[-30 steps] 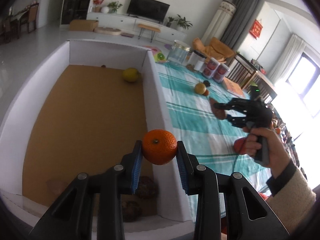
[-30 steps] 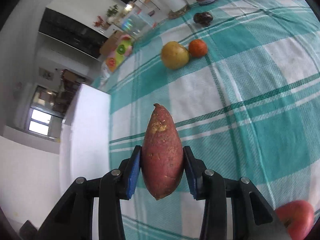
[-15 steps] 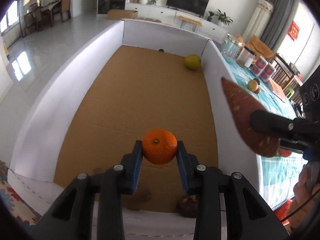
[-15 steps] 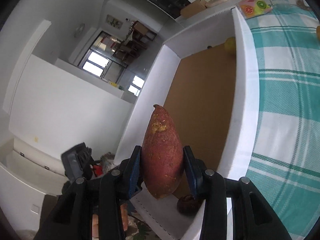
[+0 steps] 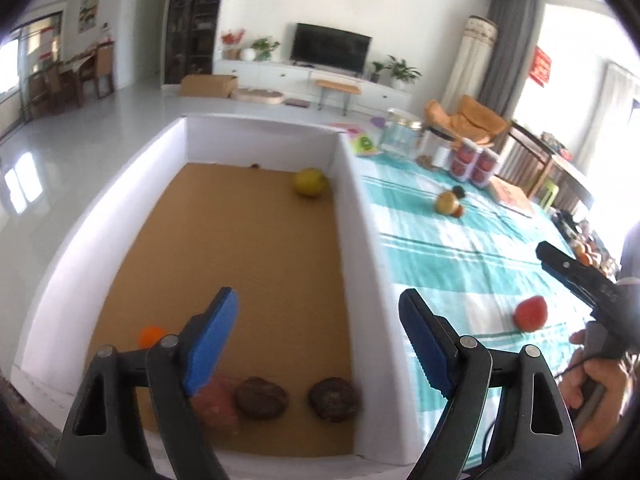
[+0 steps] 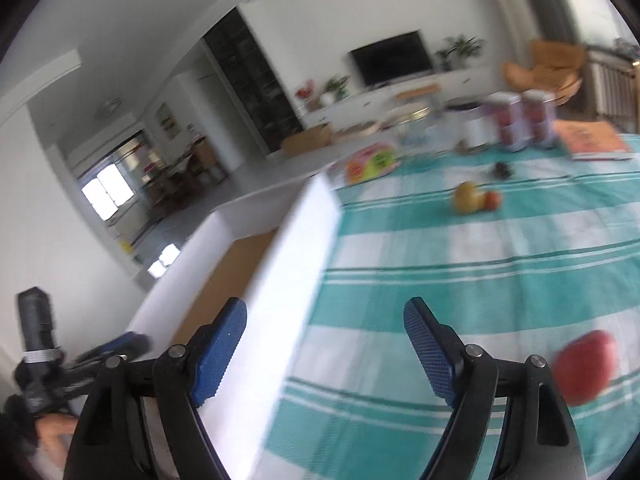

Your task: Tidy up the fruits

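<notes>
Fruits lie in two places. Your big white box [image 5: 362, 264] with the brown floor holds a yellow fruit [image 5: 309, 183] in the far corner. Near you in the box are two dark round ones [image 5: 261, 397], a reddish sweet potato [image 5: 214, 402] and an orange [image 5: 151, 335]. On the green checked cloth [image 5: 460, 256] sit a red fruit [image 5: 530, 313] and, farther off, a yellow one touching a small orange one [image 6: 476, 198]. Your left gripper [image 5: 318, 340] has just been opening; its jaws are spread wide with nothing between them, above the box. Your right gripper [image 6: 324, 352] has just been opening too; its jaws are wide and bare, over the box wall and cloth.
</notes>
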Motion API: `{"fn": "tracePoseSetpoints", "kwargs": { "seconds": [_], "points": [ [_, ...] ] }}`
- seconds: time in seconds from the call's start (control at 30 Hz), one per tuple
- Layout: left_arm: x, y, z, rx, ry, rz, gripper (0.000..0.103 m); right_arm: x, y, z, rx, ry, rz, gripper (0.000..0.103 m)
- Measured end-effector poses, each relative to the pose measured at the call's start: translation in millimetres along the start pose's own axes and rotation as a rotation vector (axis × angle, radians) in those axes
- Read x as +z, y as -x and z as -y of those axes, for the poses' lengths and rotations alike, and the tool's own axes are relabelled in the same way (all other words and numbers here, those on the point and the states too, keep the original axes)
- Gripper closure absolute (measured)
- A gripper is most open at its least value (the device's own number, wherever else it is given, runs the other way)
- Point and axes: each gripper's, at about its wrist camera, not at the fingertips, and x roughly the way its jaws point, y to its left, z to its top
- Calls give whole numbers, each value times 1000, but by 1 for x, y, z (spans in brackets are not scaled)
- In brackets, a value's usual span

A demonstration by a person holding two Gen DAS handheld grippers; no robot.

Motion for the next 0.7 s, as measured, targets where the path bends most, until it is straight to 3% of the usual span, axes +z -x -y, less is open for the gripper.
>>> {"fn": "tracePoseSetpoints", "kwargs": {
  "seconds": [0.07, 0.17, 0.3, 0.4, 0.57, 0.7],
  "points": [
    [0, 0, 33, -85, -73, -8, 19, -5, 19, 60, -170, -77, 70, 22],
    [-6, -3, 90, -220, -194, -43, 18, -6, 35, 147, -391, -203, 69, 22],
    [-21, -33, 150, -391, -255, -178, 17, -16, 49, 230, -547, -318, 36, 22],
    [-35, -76, 179, -352, -281, -242, 17, -28, 52, 258, -542, -445, 42, 22],
    [-59, -139, 188, -198, -346, -247, 17, -40, 32, 251, -596, -416, -62, 22],
    [-76, -160, 185, -130, -392, -251, 17, -42, 22, 246, -614, -378, -76, 22]
  ]
}}
